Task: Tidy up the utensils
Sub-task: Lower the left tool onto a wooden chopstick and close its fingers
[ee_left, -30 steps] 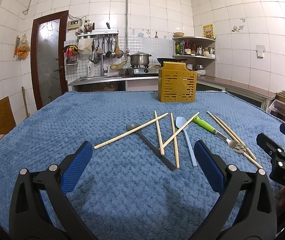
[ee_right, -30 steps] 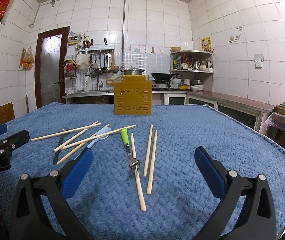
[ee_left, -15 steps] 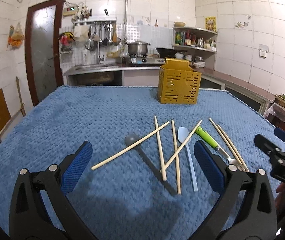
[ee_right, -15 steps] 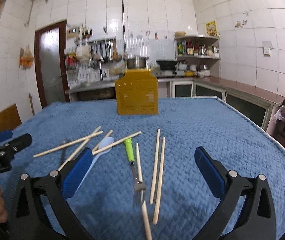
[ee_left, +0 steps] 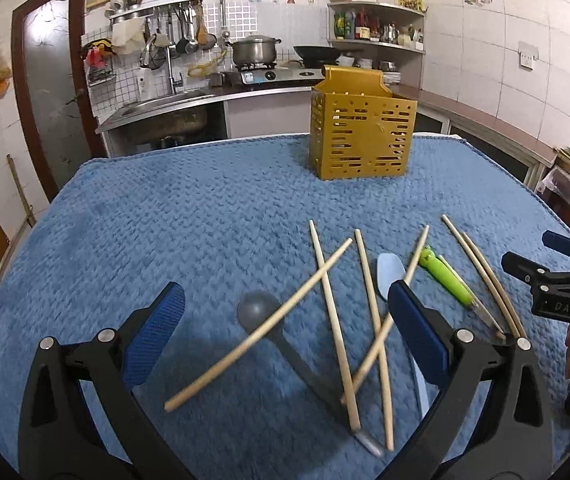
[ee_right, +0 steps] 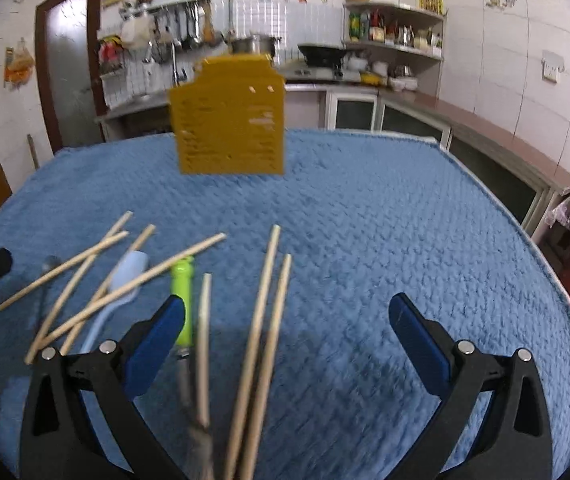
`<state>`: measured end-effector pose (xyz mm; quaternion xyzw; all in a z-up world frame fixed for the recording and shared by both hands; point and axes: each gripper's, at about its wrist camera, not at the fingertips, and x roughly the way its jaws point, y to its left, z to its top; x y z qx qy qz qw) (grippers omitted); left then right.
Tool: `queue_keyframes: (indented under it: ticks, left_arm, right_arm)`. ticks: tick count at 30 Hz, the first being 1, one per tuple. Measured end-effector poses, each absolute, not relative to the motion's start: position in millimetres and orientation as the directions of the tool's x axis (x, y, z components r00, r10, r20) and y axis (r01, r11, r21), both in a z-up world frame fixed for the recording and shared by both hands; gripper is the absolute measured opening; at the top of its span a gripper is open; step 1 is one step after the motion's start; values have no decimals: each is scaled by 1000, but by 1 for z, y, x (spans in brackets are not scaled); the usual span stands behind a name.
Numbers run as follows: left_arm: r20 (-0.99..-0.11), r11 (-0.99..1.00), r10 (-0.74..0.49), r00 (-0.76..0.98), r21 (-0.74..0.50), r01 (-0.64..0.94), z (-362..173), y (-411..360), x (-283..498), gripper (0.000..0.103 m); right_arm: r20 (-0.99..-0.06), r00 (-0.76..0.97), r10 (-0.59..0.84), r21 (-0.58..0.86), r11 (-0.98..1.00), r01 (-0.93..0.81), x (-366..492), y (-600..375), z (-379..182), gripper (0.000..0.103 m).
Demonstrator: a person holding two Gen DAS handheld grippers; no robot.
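A worktop covered with one blue textured cloth (ee_left: 189, 216) fills both views. On its far side stands one upright yellow perforated plastic utensil holder (ee_left: 361, 136), well apart from the loose utensils lying nearer the cameras.

The left gripper (ee_left: 285, 336) has its two blue-padded fingers (ee_left: 157, 336) spread wide with nothing between the pads; it hangs above the crossed utensils. The right gripper (ee_right: 285, 340) is equally wide open and empty, above the cloth with the pair of chopsticks under it; its tip also shows at the right edge of the left view.

Seven pale wooden chopsticks (ee_left: 333, 320) can be counted: four cross one another in a loose heap, two lie side by side as a pair to the right, and one lies beside the fork. There are two spoons: one dark grey spoon (ee_left: 259, 310) lying under the crossed sticks, and one light blue plastic spoon (ee_left: 391, 274) touching them. One fork with a bright green handle (ee_left: 447, 280) lies between the heap and the pair, its metal end blurred in the right wrist view.
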<state>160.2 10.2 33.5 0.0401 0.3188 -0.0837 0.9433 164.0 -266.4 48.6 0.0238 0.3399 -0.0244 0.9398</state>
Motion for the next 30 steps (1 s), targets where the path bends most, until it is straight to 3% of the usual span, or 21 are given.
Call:
queue_keyframes:
  ticks: [8, 13, 18, 22, 27, 30]
  left_arm:
    - [-689, 985, -129, 714, -8, 171, 13, 9, 206, 98]
    - [-717, 983, -140, 683, -15, 185, 3, 7, 221, 74]
    - [-752, 980, -153, 641, -30, 199, -7, 6, 230, 50]
    - [-769, 978, -161, 619, -38, 207, -11, 4, 233, 42]
    - [-788, 977, -157, 595, -34, 213, -15, 0, 238, 25]
    - [-805, 976, -161, 570, -44, 214, -18, -2, 244, 24]
  right_arm:
    - [-670, 738, -80, -15, 995, 95, 190, -280, 36, 99]
    - [-688, 720, -85, -7, 994, 111, 203, -287, 32, 98]
    - [-721, 689, -70, -6, 995, 95, 212, -287, 23, 74]
    - [-739, 671, -58, -7, 997, 78, 217, -283, 20, 63]
    - [-765, 643, -35, 11, 998, 67, 223, -278, 15, 49]
    - [-771, 636, -20, 23, 998, 60, 225, -276, 15, 43]
